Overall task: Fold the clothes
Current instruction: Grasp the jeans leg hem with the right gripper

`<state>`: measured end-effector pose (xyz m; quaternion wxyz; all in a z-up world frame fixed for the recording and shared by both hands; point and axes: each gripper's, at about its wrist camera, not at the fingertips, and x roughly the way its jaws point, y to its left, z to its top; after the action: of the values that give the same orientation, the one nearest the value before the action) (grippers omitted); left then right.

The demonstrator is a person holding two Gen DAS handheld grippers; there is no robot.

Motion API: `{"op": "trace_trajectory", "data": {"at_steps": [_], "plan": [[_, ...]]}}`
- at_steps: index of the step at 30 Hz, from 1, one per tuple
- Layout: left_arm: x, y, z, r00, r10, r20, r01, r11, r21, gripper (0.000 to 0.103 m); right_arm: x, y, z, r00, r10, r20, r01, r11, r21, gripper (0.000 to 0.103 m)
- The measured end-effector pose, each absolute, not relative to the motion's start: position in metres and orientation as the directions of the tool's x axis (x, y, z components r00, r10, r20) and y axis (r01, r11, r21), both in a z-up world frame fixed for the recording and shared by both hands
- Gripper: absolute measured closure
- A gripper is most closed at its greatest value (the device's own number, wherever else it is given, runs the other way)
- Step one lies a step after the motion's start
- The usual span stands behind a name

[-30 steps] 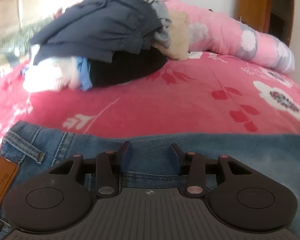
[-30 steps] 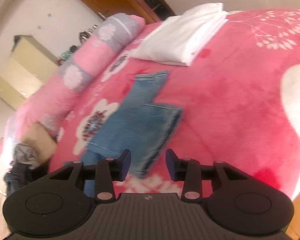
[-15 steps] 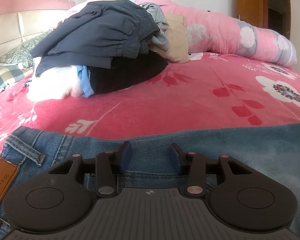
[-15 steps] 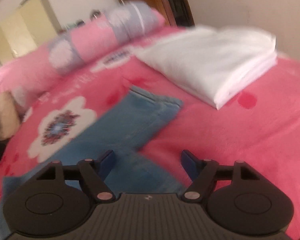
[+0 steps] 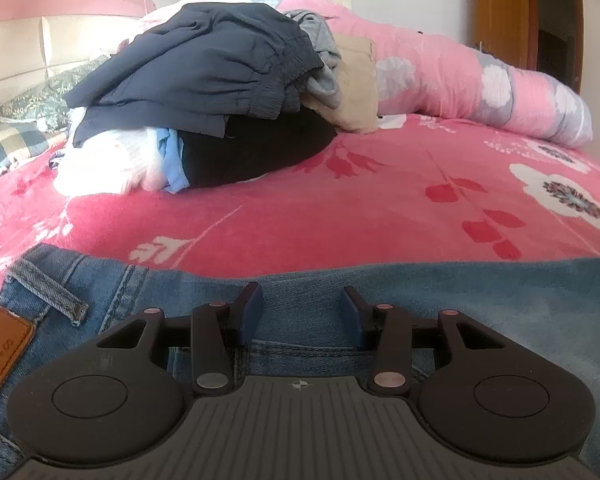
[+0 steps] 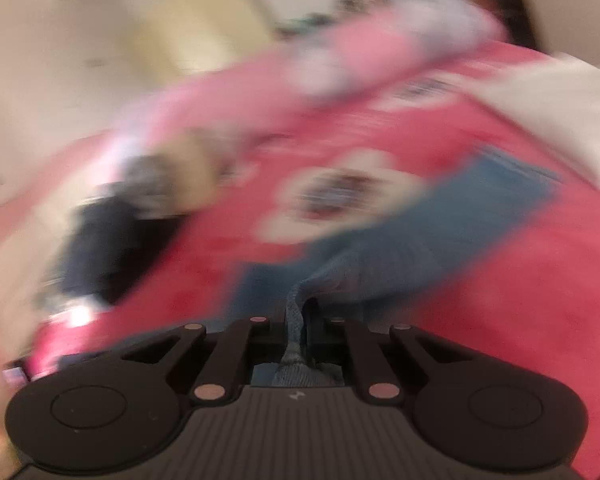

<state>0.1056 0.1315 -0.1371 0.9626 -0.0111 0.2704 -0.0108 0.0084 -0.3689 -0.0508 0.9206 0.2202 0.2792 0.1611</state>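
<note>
Now right hand-held gripper (image 6: 299, 312) pinching jeans (image 6: 412, 248), left hand-held gripper (image 5: 300, 308) spread

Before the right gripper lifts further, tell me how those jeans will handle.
Likely floppy: the jeans bunch into a ridge where the right gripper pinches them. Probably heavy for cloth: thick denim seams at the waistband. The loose part will probably drag.

Jeans (image 5: 480, 300), clothes pile (image 5: 204, 92) on bed (image 5: 340, 216)

faded denim jeans (image 5: 480, 304) with a tan leather patch (image 5: 2, 346); fleecy matt red blanket (image 5: 340, 216)
</note>
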Motion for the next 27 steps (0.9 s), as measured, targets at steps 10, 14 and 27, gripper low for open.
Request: {"op": "trace_trajectory", "data": {"at_steps": [10, 14, 27], "plan": [[0.104, 0.136, -0.137, 0.856, -0.062, -0.514, 0.031, 0.997, -0.068, 0.055, -0.010, -0.168, -0.026, 0.505, 0.778, -0.375, -0.647, 0.628, 0.432, 0.087], [0.104, 0.136, -0.138, 0.856, -0.065, -0.512, 0.033, 0.997, -0.071, 0.054, -0.011, -0.153, -0.087, 0.384, 0.724, -0.574, -0.512, 0.684, 0.520, 0.068], [0.104, 0.131, -0.138, 0.857, -0.049, -0.512, 0.031, 0.999, -0.045, 0.053, -0.032, -0.384, -0.066, 0.678, 0.720, -0.145, -0.388, 0.519, 0.762, 0.024]]}}
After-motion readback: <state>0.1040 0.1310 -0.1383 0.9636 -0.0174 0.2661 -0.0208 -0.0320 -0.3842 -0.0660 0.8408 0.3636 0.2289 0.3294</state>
